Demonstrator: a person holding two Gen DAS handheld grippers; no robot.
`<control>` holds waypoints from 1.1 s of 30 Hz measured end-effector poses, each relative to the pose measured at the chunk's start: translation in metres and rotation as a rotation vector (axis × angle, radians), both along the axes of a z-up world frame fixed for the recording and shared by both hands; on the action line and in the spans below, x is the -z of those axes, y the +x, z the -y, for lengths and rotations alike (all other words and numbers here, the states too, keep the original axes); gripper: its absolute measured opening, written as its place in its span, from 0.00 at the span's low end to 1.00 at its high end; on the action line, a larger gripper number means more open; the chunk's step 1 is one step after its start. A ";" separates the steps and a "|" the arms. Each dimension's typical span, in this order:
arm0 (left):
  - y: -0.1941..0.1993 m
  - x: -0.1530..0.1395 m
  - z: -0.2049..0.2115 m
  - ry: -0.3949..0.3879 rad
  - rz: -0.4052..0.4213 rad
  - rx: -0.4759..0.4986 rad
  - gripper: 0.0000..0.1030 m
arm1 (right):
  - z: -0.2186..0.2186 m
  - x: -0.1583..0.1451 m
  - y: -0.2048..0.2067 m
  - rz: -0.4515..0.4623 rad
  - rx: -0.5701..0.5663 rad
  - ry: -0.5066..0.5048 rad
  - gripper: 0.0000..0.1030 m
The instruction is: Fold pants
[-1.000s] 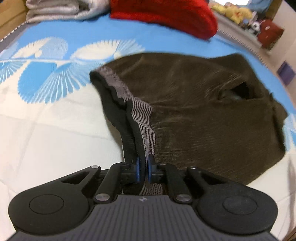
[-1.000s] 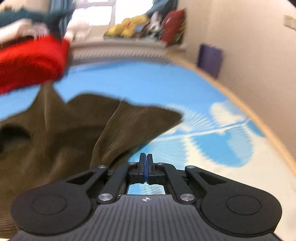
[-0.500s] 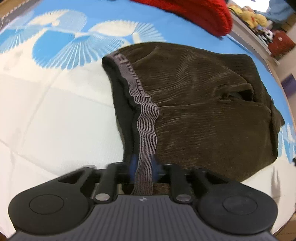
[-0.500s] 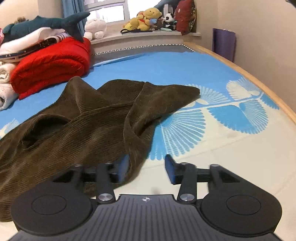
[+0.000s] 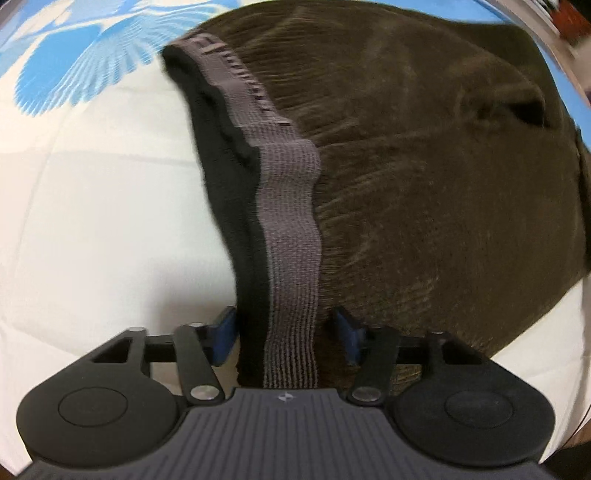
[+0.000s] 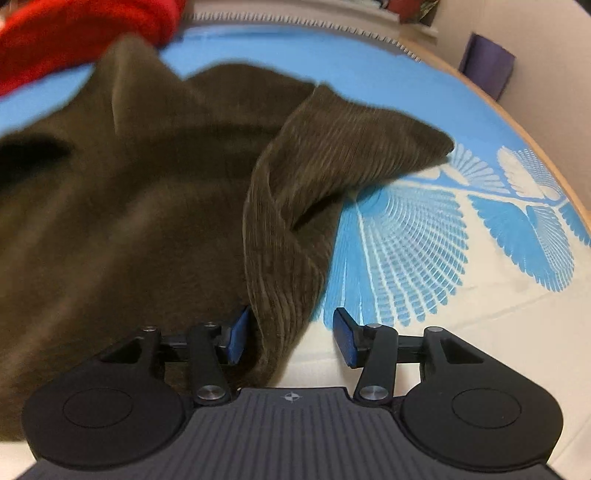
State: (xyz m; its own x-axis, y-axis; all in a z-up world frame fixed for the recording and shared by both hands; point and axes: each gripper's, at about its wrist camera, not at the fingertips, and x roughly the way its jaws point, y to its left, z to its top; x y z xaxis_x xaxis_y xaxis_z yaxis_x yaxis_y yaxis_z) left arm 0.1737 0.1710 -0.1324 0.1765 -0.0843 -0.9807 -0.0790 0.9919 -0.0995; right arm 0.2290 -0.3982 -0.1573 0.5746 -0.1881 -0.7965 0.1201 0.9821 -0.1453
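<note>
Brown corduroy pants (image 5: 424,192) lie in a folded heap on the bed. Their grey elastic waistband (image 5: 291,236) runs down between the fingers of my left gripper (image 5: 286,338), which is open around it. In the right wrist view a folded edge of the pants (image 6: 280,258) lies between the fingers of my right gripper (image 6: 290,338), which is open, with the edge near the left finger. The rest of the pants (image 6: 129,206) spreads to the left.
The bed sheet (image 6: 424,240) is white with blue fan patterns. A red blanket (image 6: 74,33) lies at the far side of the bed behind the pants. A wooden bed edge and a wall with a purple object (image 6: 485,64) are to the right.
Both grippers were shut on the pants a second ago and have opened, letting go of the waistband and the folded edge. Both views have moved closer to the cloth.
</note>
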 end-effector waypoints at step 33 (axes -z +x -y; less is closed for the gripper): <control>-0.062 -0.055 -0.021 0.130 0.089 0.010 0.57 | 0.067 -0.100 -0.154 0.015 0.071 0.405 0.37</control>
State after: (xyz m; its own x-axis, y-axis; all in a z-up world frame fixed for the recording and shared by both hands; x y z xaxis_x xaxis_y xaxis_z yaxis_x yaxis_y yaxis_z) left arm 0.1119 0.1920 -0.0776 0.2634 0.0404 -0.9638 -0.0659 0.9975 0.0238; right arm 0.0750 -0.4649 -0.0570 0.5836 0.0996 -0.8059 0.1888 0.9486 0.2539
